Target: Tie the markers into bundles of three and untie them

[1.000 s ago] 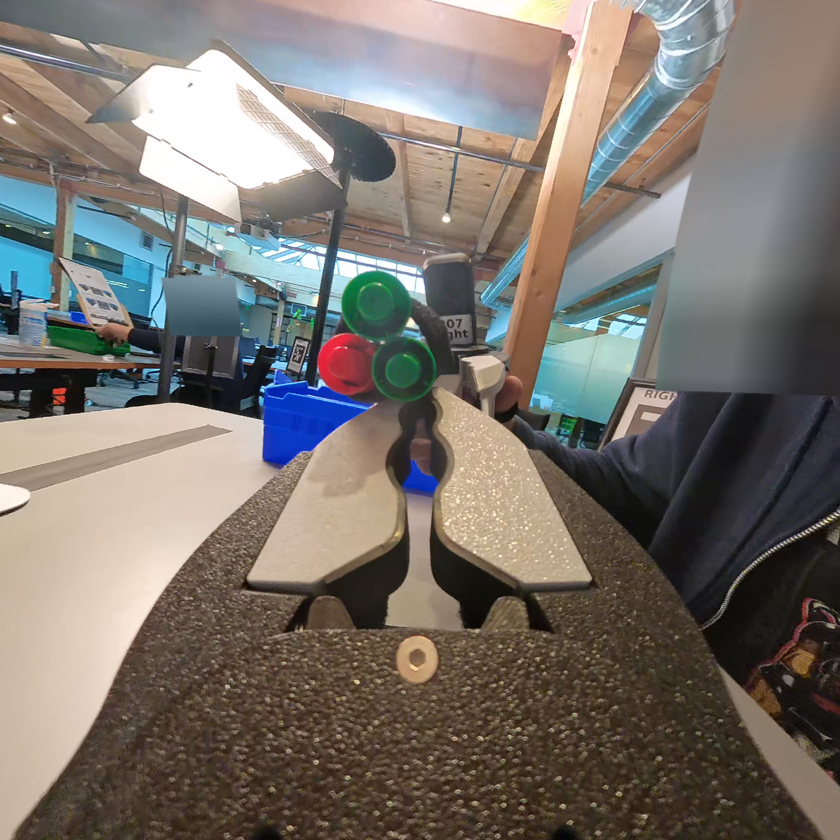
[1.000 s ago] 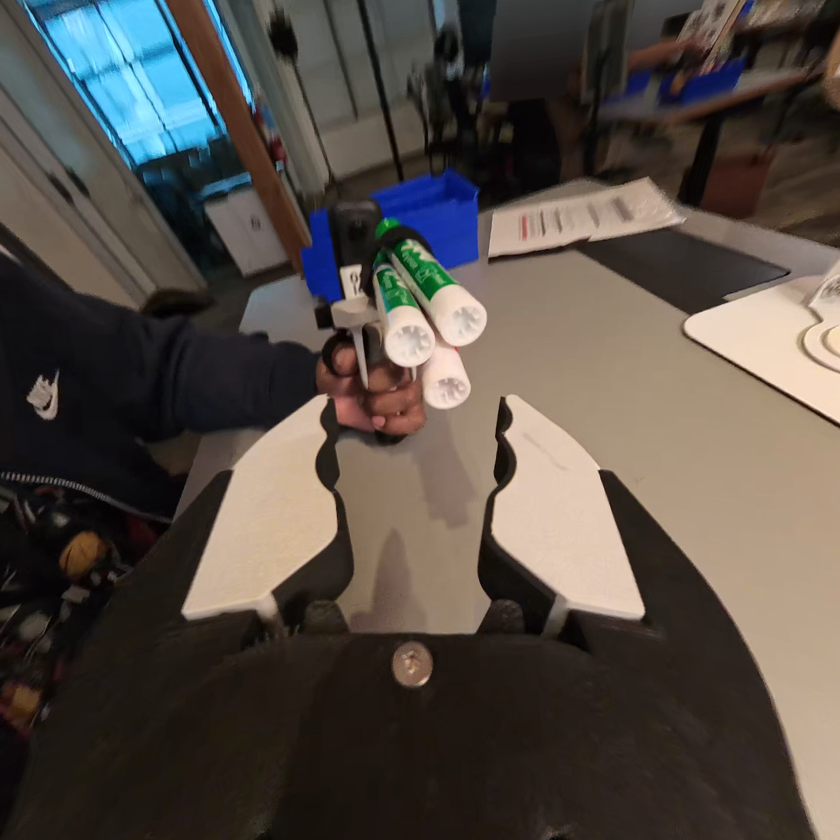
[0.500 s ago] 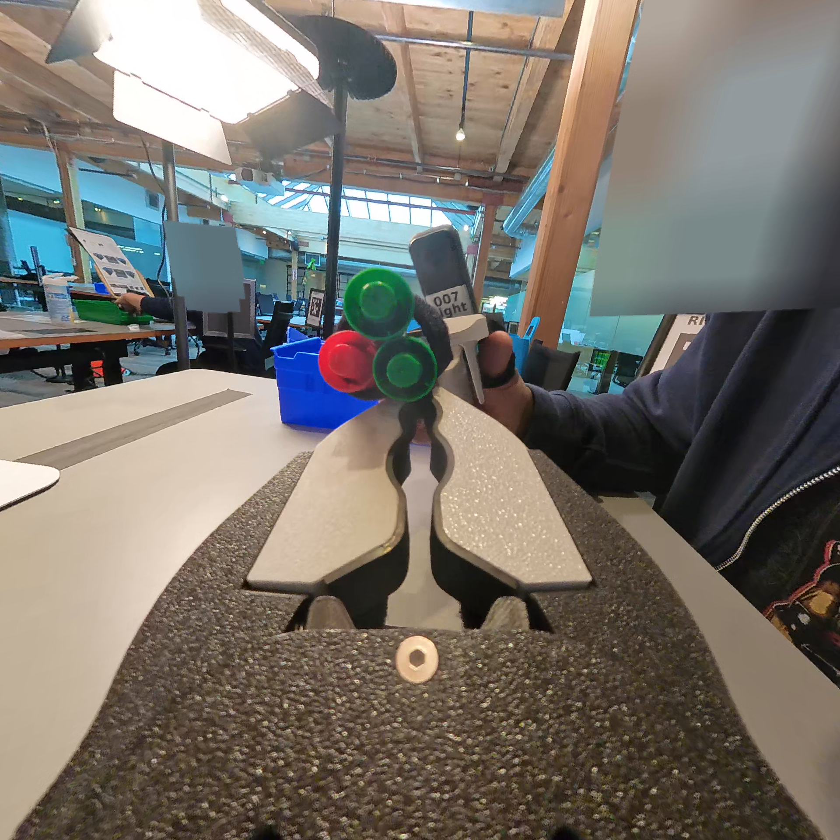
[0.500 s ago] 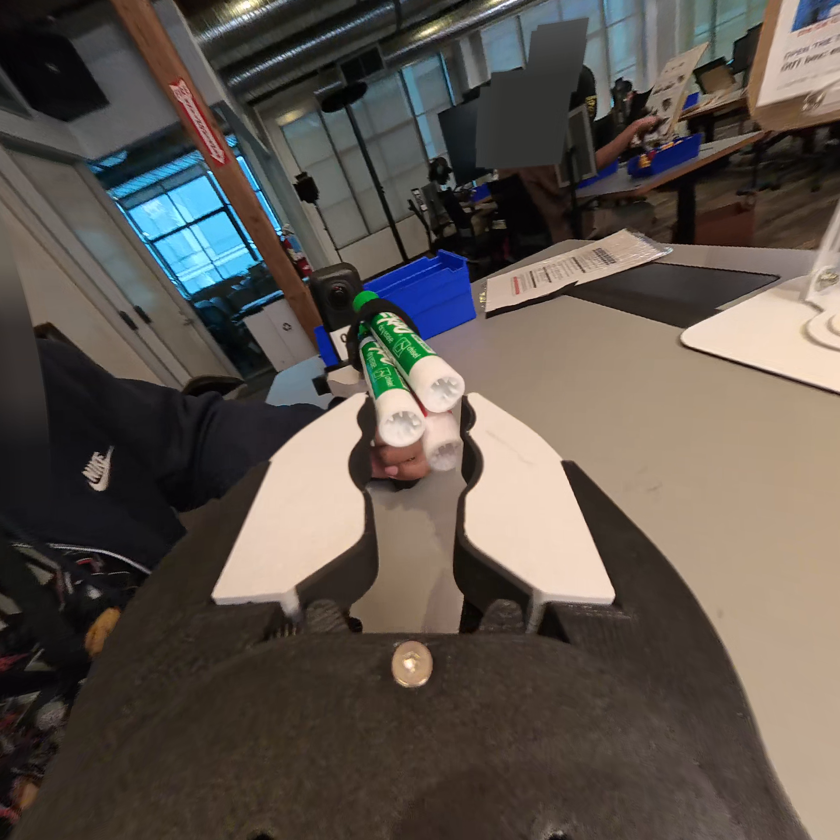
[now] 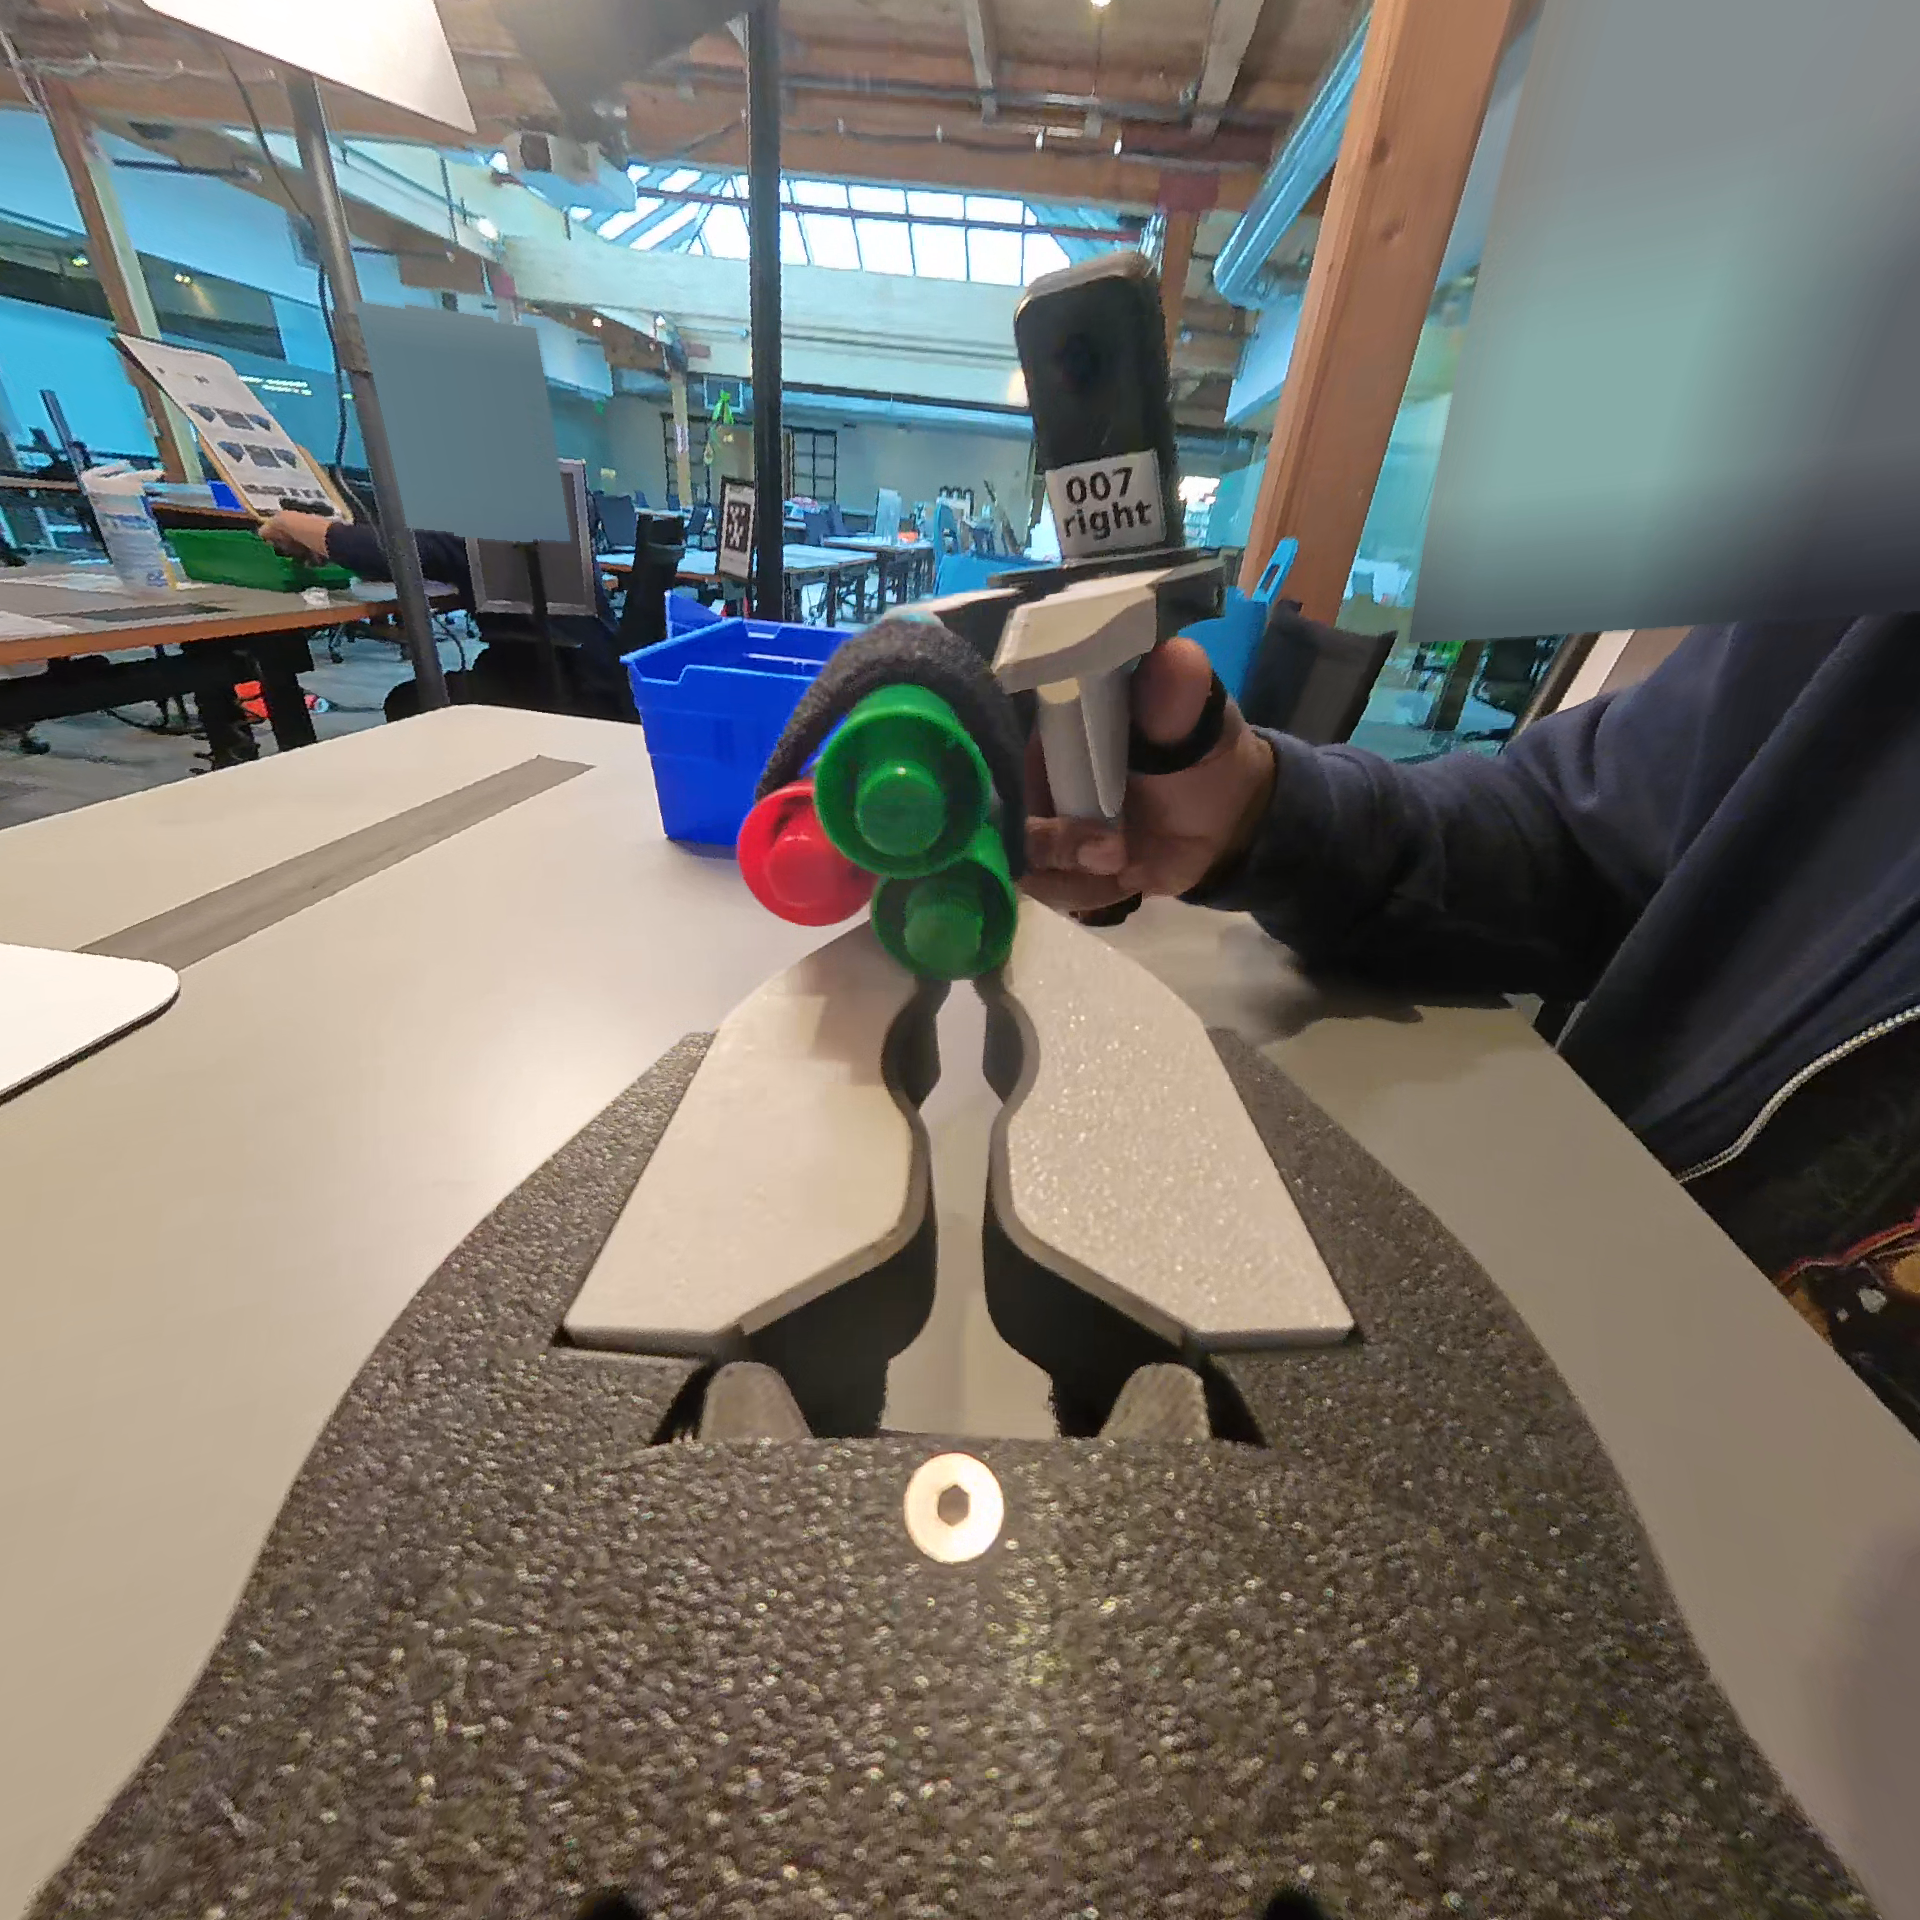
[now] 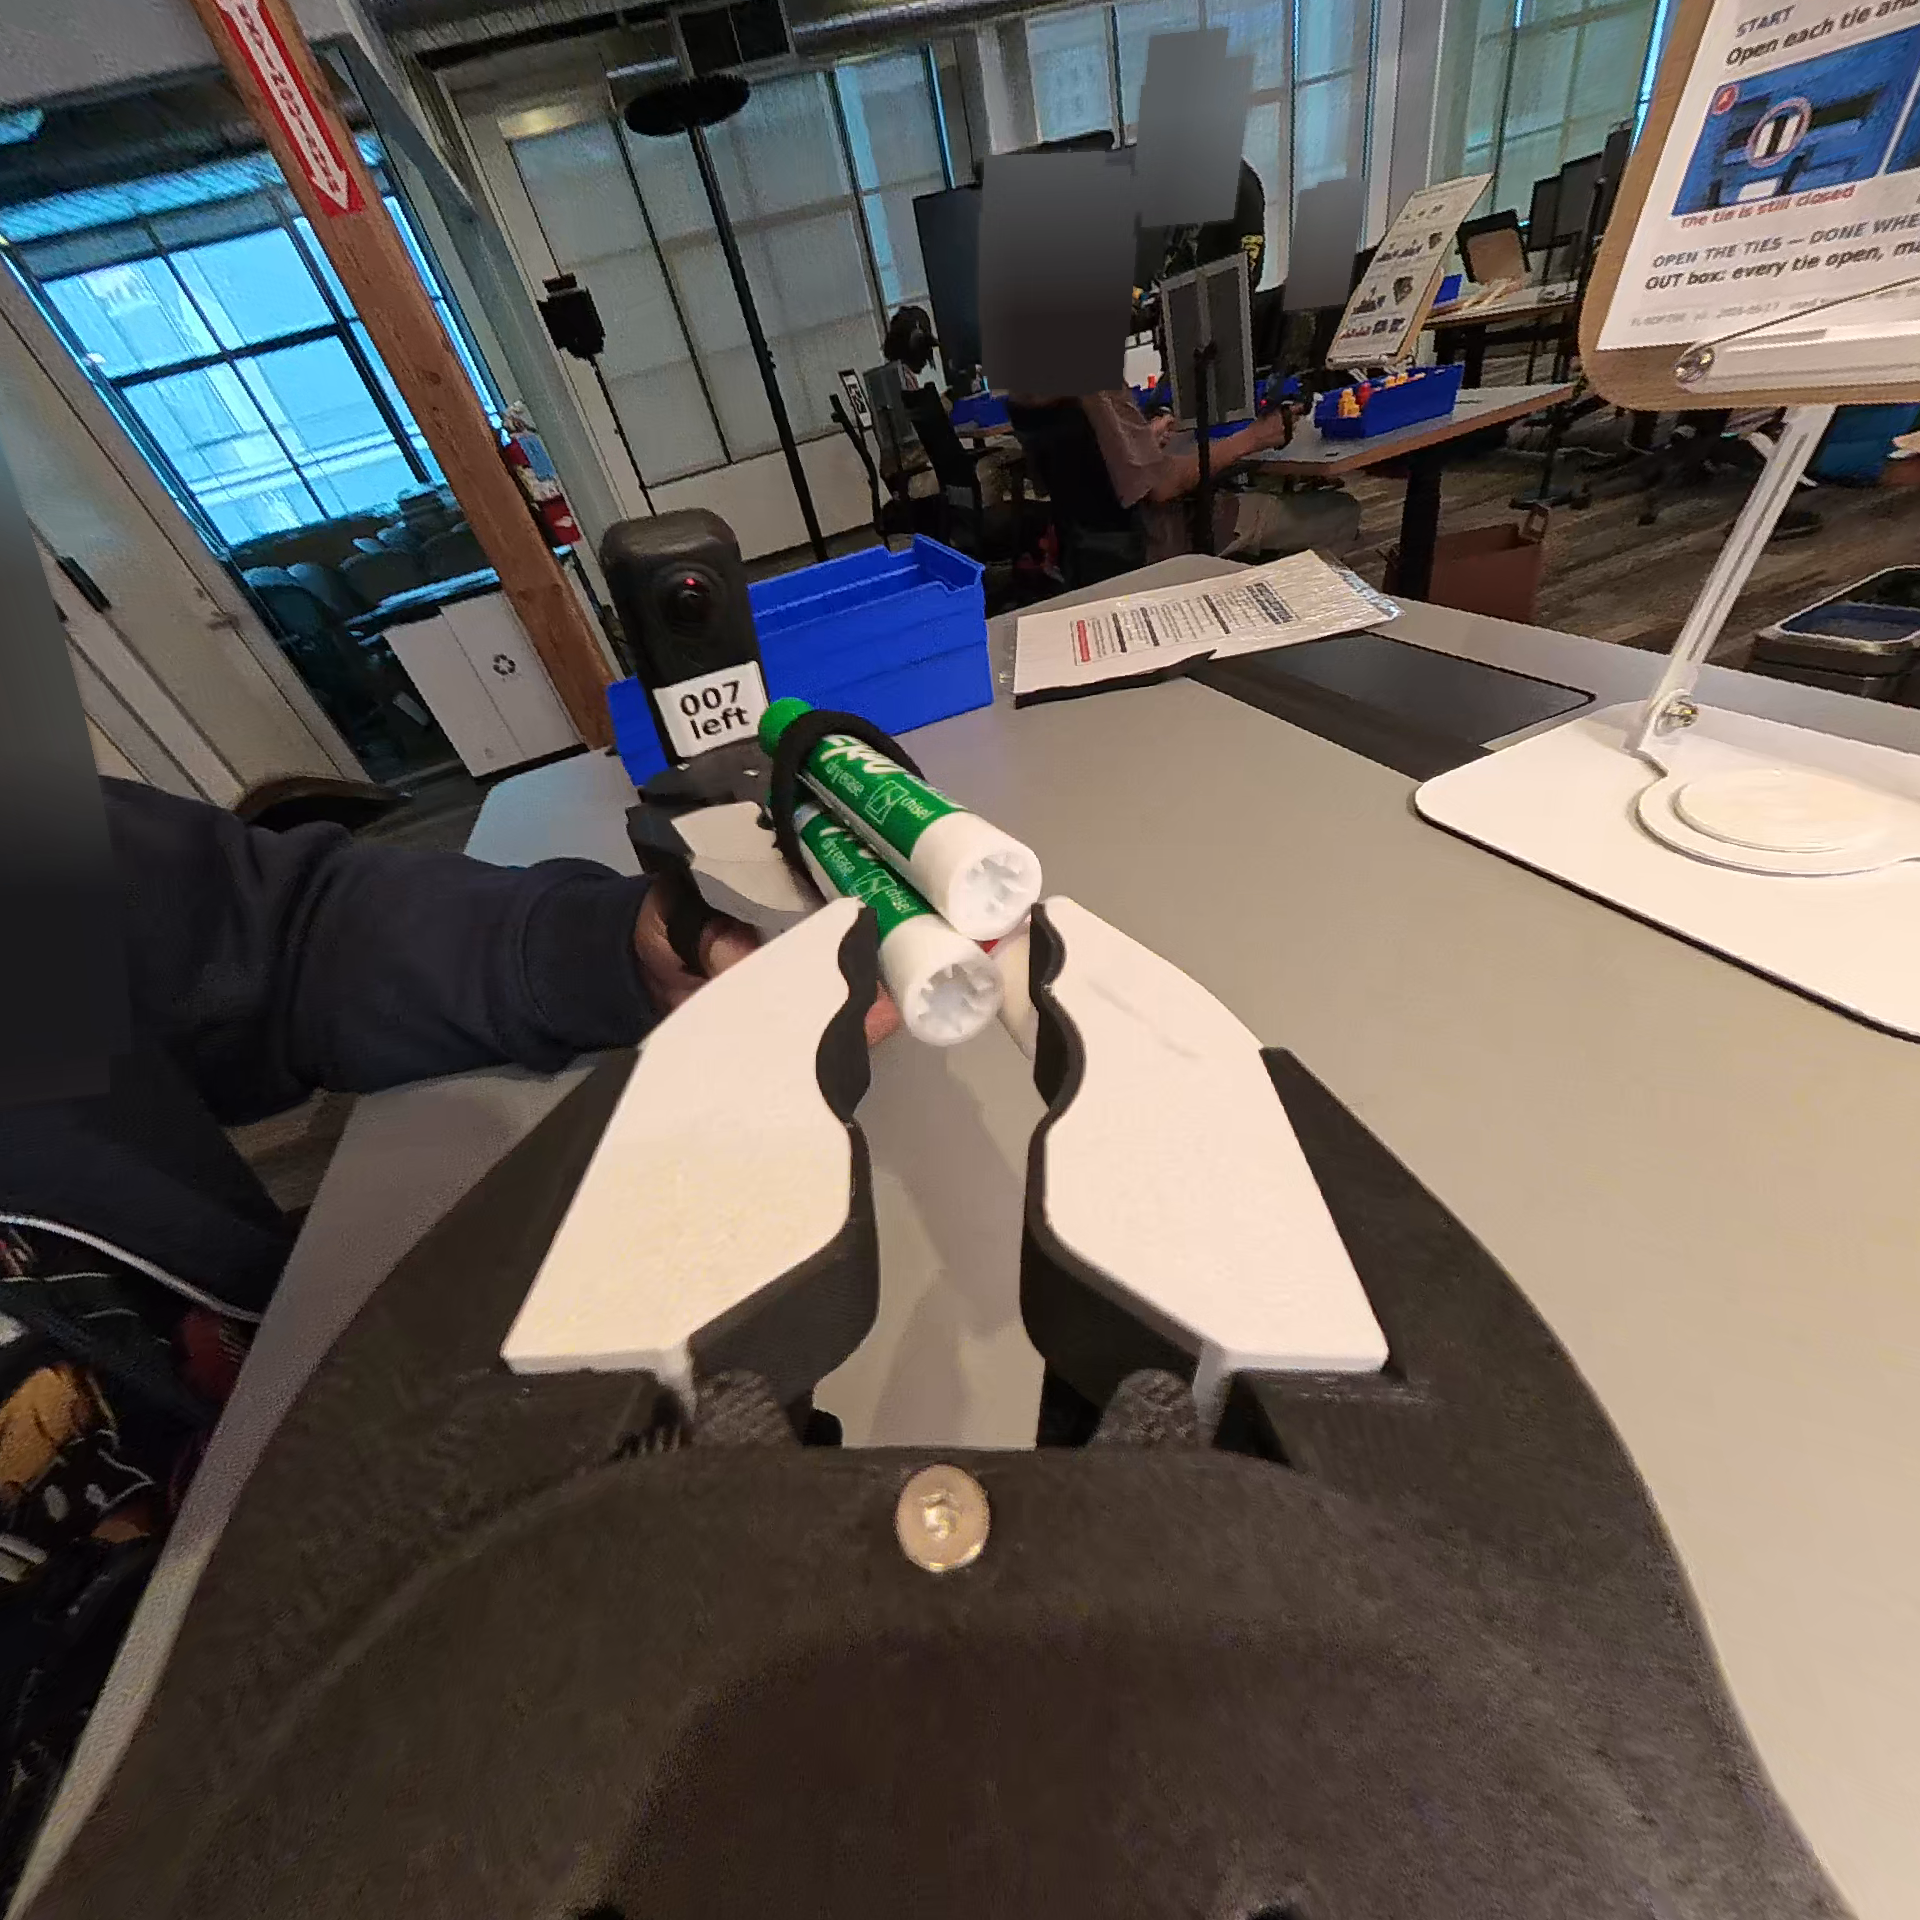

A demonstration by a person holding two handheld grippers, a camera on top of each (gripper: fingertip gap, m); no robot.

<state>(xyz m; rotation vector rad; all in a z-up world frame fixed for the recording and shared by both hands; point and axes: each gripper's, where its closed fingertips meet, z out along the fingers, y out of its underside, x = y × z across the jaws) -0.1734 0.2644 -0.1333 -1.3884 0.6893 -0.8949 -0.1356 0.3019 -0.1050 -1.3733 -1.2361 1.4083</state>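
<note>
Already the bundle of three markers (image 5: 894,831) is sitting bound by a black elastic tie (image 5: 914,665), two green caps and one red showing, so the tying looks done and the untying is waiting. It is hanging in the air above the grey table (image 5: 312,1039), between both tools. The left gripper (image 5: 961,977) is pinching its capped end, while the right gripper (image 6: 951,982) is closing around the white butt ends.

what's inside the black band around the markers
Three markers: two green-capped and one red-capped, looped by the black band. How the band fastens is hidden behind them.
</note>
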